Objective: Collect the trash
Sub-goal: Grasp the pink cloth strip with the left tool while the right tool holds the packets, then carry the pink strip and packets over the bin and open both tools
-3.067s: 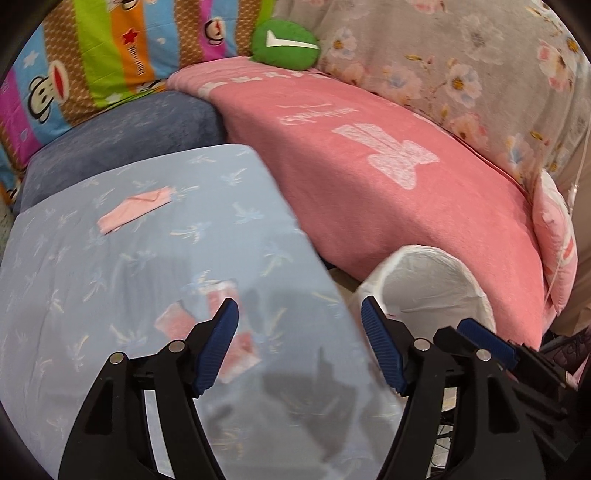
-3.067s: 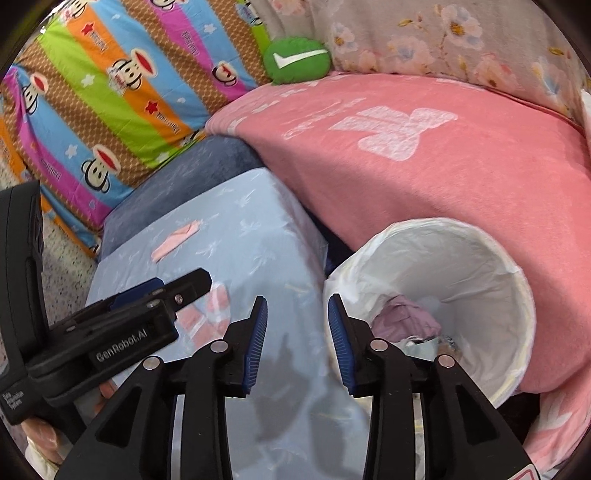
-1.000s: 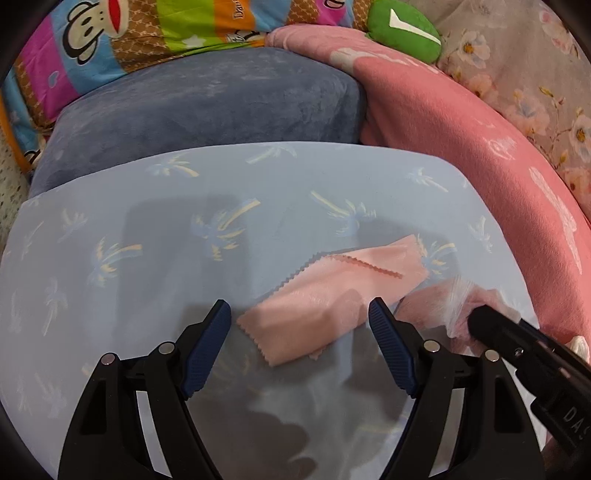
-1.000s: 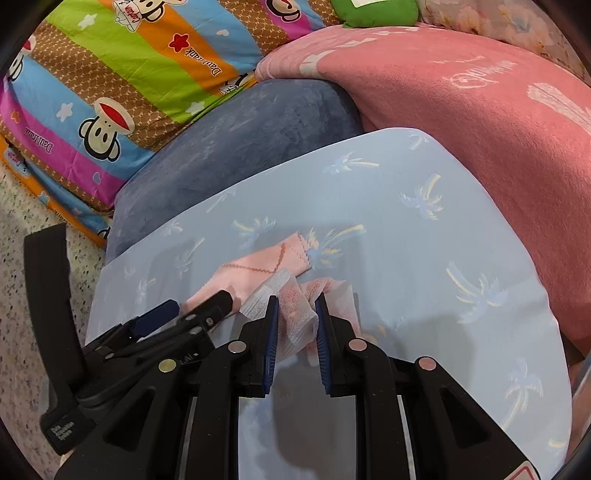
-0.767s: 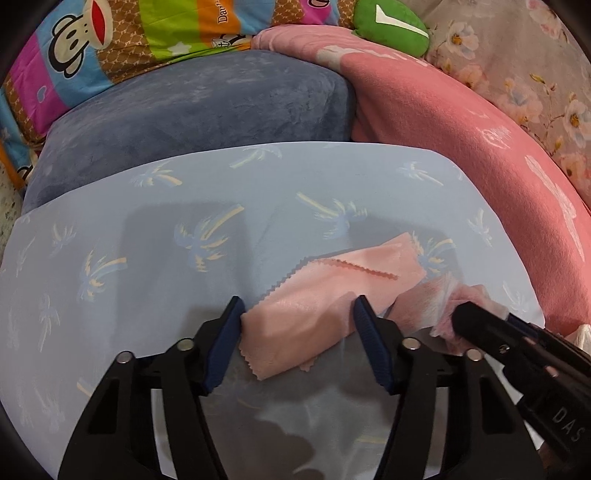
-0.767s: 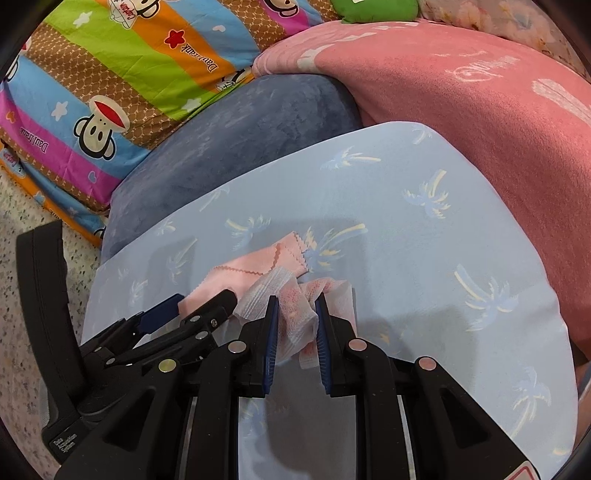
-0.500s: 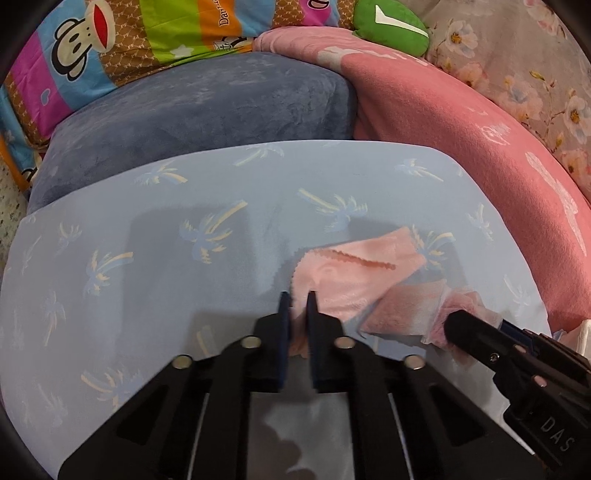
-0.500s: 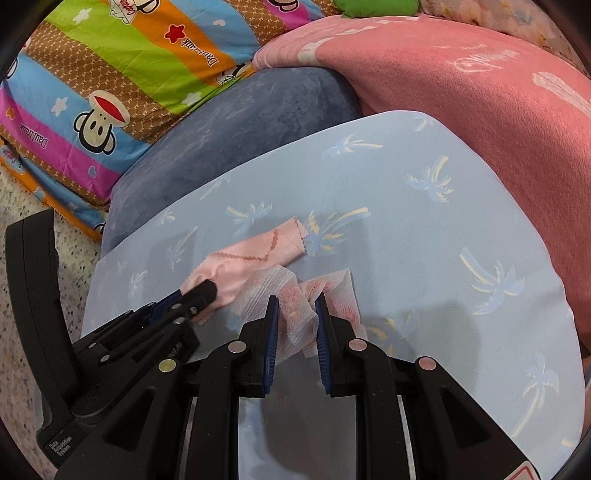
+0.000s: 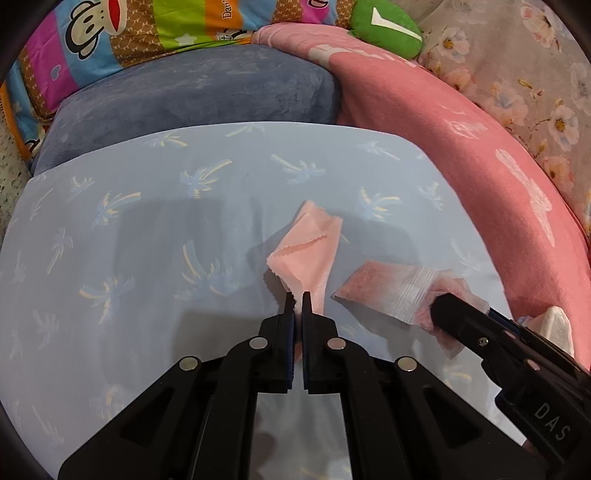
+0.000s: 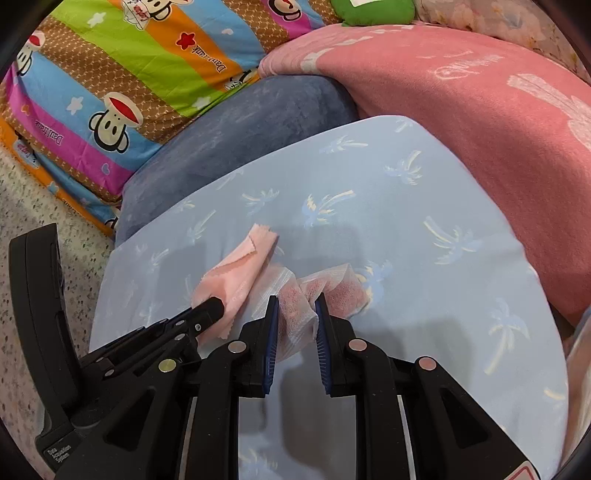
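My left gripper [image 9: 298, 301] is shut on a pale pink cloth scrap [image 9: 308, 249] with a zigzag edge and holds it just above the light blue palm-print sheet [image 9: 147, 240]. The scrap also shows in the right wrist view [image 10: 240, 273]. My right gripper [image 10: 293, 308] is shut on a pink and clear plastic wrapper [image 10: 295, 306]. In the left wrist view the wrapper [image 9: 384, 291] hangs from the right gripper's tip [image 9: 448, 308], just right of the scrap.
A dark blue cushion [image 9: 192, 92] lies behind the sheet. A pink blanket [image 9: 461, 147] runs along the right. A striped monkey-print pillow [image 10: 110, 74] is at the back left, a green cushion [image 9: 384, 27] at the back. A white bag edge [image 9: 554, 325] shows at the far right.
My left gripper closed on the pink cloth scrap and lifted it, so the scrap now stands bunched up. My right gripper kept hold of the wrapper and stayed beside it.
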The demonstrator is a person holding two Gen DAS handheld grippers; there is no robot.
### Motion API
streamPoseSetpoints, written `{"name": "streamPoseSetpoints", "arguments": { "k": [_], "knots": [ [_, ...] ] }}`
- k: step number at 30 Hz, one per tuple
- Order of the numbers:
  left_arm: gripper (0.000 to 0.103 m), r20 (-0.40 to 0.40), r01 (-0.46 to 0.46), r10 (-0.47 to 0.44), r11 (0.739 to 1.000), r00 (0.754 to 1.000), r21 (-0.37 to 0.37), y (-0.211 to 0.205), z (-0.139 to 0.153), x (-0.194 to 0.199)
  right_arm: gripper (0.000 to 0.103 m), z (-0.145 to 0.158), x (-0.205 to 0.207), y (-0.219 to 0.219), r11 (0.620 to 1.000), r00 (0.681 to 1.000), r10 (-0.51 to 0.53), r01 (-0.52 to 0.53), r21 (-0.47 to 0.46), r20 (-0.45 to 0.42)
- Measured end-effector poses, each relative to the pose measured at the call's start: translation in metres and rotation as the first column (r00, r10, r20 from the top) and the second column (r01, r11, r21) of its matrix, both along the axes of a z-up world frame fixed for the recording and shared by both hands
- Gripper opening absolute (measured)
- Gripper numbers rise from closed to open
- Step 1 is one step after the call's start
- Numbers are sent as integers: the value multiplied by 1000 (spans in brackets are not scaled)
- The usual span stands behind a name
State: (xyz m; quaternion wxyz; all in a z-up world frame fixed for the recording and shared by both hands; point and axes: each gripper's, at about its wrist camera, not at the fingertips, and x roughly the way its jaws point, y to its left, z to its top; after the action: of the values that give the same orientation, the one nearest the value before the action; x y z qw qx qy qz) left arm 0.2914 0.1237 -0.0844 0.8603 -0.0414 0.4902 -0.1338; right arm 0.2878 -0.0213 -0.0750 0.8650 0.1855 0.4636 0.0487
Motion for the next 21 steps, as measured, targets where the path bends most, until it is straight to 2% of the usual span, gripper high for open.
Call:
{"name": "streamPoseSetpoints", "arguments": {
  "k": [12, 21],
  "knots": [
    [3, 87, 41, -40, 999, 995, -10, -23, 52, -67, 18, 54, -82, -24, 1000, 996, -19, 21, -13, 90],
    [3, 144, 116, -113, 993, 983, -9, -61, 79, -119, 18, 87, -148, -60, 997, 985, -72, 76, -20, 155]
  ]
}}
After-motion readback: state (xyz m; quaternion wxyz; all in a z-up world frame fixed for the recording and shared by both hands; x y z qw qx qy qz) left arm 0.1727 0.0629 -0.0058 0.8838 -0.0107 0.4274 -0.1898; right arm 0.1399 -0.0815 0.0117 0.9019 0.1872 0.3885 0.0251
